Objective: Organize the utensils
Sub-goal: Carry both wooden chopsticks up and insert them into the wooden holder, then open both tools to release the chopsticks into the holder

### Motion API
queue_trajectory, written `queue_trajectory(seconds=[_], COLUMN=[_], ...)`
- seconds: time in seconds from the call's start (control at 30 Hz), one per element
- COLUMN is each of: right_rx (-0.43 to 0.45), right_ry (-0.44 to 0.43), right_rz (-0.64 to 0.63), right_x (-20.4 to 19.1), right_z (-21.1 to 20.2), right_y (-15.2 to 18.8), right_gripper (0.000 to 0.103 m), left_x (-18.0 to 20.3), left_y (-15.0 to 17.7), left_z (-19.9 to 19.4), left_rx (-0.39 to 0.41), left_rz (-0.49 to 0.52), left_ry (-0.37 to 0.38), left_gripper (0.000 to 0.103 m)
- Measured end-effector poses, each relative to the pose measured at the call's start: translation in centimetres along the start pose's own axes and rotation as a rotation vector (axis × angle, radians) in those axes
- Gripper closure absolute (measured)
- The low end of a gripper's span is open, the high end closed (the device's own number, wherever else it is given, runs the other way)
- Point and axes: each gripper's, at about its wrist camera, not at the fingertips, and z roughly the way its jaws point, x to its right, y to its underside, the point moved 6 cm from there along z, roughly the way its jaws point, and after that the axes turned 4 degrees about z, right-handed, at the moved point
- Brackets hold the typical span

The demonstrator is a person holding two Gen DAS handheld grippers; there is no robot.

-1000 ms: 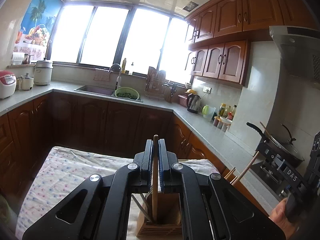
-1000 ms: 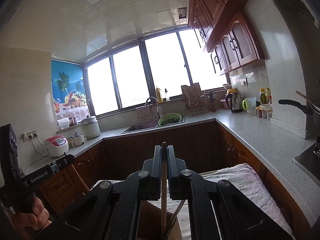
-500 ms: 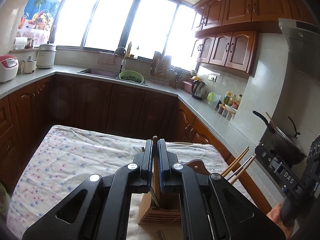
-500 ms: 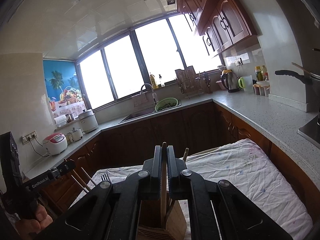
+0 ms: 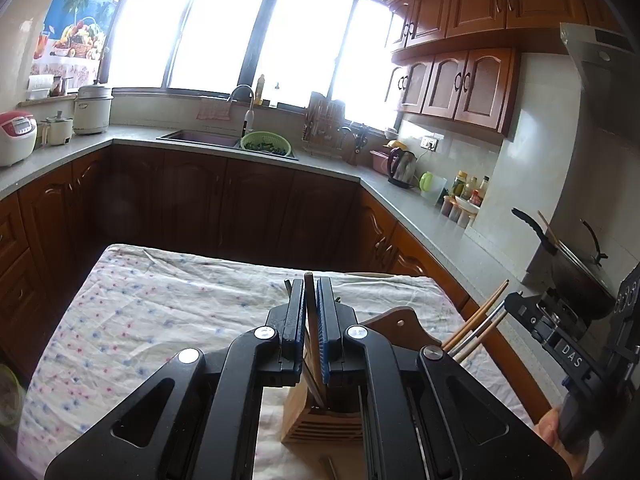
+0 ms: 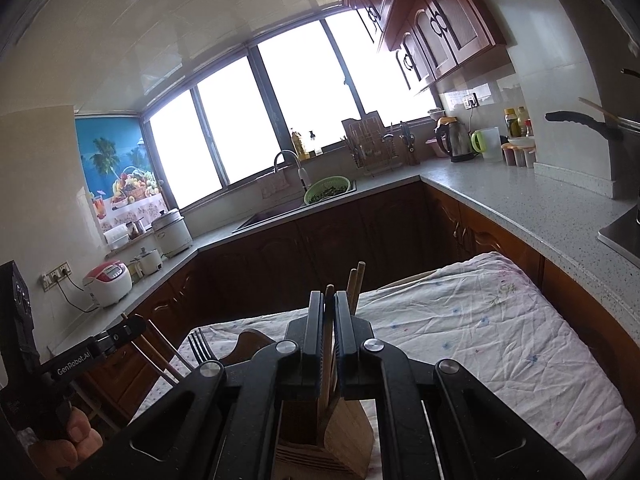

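In the left wrist view my left gripper (image 5: pixel 310 294) is shut on a wooden chopstick (image 5: pixel 309 280). The stick runs down between the blue pads into a slotted wooden utensil holder (image 5: pixel 320 424) on the cloth-covered table (image 5: pixel 160 320). In the right wrist view my right gripper (image 6: pixel 329 302) is shut on another wooden chopstick (image 6: pixel 329 292), whose lower end is in the same holder (image 6: pixel 344 432). Two more chopsticks (image 6: pixel 356 284) stand just behind it. A fork (image 6: pixel 199 344) and a brown wooden board (image 6: pixel 248 340) rise from the holder's left side.
The floral cloth (image 6: pixel 500 340) covers a small table ringed by dark cabinets and a grey counter (image 5: pixel 420 224). A black pan (image 5: pixel 568 268) sits on the stove at the right. A sink with a green colander (image 5: pixel 266 145) is under the windows. A hand (image 6: pixel 80 440) grips the left tool.
Both grippers have sunk toward the table with their chopsticks still clamped. The views tipped downward, so the holder and cloth show more. The jaws have not moved.
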Motion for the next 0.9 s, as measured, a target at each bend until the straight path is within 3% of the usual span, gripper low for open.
queue_trajectory(seconds=[0.43,0.6,0.73,0.9], right_rx=[-0.015,-0.038,-0.035,-0.031], right_ry=[0.013,0.019,0.026,0.026], right_rz=[-0.006,0.016,0.033,0.039], right_x=[0.4,0.8,1.0,1.0], right_z=[0.4,0.5,0.1,-0.3], right_y=[0.0,0.2,0.1,0.1], right_gripper=[0.098,0.093,0.088,0.072], left_x=[0.3,0.3,0.5,1.3], left_y=[0.5,0.6,0.8,0.9], left_z=[0.8,0.6,0.3,-0.2], left_rx=[-0.032,-0.037,-0.04,-0.036], left_rz=[0.016,0.013,0.018,0.032], left_ry=[-0.002,-0.007,-0.001,0.011], left_gripper=[0.098,0.098,0.09,0.075])
